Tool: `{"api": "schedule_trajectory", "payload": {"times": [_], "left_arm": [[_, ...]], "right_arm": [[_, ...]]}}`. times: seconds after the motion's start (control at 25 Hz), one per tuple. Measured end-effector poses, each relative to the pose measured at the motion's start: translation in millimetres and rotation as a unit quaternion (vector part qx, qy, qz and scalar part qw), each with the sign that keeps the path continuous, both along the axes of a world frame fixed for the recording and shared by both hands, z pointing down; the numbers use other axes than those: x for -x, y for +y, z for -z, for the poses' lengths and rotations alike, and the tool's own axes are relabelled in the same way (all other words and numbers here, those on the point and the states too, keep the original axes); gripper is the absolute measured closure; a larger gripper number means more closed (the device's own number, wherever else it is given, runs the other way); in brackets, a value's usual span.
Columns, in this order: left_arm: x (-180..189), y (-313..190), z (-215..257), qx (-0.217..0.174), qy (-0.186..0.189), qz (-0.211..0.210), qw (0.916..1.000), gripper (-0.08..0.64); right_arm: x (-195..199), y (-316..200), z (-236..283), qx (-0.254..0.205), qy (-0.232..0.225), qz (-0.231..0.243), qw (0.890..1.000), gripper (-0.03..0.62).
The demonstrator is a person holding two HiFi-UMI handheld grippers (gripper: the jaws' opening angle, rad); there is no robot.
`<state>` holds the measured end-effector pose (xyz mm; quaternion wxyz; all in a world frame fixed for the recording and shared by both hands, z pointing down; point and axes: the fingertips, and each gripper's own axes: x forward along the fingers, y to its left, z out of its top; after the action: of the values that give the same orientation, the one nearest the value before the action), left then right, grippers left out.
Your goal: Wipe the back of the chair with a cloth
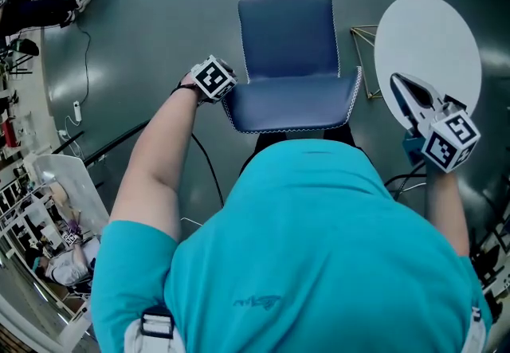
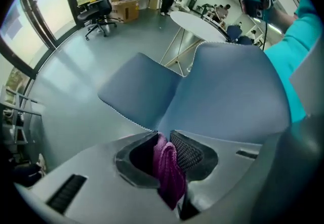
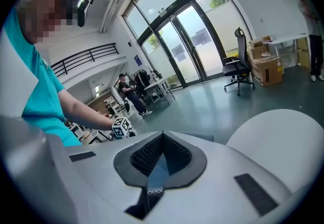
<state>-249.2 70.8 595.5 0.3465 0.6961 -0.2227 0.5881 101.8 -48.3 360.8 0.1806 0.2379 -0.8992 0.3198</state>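
A smooth grey floor (image 1: 159, 9) spreads under everything. On it stands a blue upholstered chair with white stitched edges (image 1: 291, 33), its backrest (image 1: 295, 104) on the side nearest the person in the teal shirt (image 1: 319, 248). To the chair's right is a round white table top on thin metal legs (image 1: 430, 33). The right gripper (image 3: 161, 137) hangs above that table's near edge, well apart from the chair, with its jaws together and nothing between them. The left gripper (image 2: 163, 137) sits just beside the chair's left edge. Its jaws are clamped on a small bunched magenta cloth (image 2: 167, 170), which hangs close to the backrest; whether it touches the backrest cannot be told.
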Motion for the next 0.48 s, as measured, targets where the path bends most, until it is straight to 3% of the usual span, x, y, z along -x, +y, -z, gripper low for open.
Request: {"api": "schedule_trajectory", "payload": {"times": [0.12,0.48], "left_arm": [[-1,12,-9,0.011,-0.014,-0.017,0.9997,0.482],[-18,26,-19,0.068,-0.019,0.006,0.9975,0.482]], "right_arm": [[4,1,1,0.002,0.002,0.005,1.000,0.595],[1,-1,-2,0.007,0.001,0.000,1.000,0.594]]}}
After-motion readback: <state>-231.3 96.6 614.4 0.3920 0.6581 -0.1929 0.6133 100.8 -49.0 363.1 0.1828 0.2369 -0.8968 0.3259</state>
